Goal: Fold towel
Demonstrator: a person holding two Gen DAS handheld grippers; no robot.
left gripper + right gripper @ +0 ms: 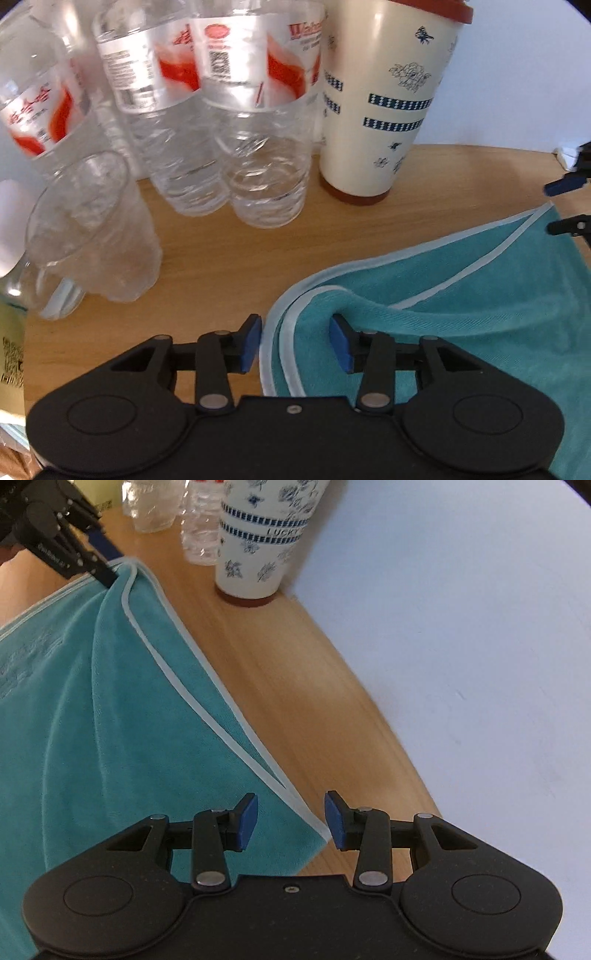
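My left gripper (295, 341) and right gripper (291, 821) both stand open, each straddling a corner of the towel's (92, 709) far edge along the table (280, 686).

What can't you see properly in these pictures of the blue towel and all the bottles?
- Towel: its near and right parts run off the left wrist view, and the left tongs body covers some.
- Water bottles: their tops are cut off by the top edge, and their labels are blurred.
- Cup: its rim is cut off in the right wrist view.
- Right tongs: open over the towel's corner; contact unclear.
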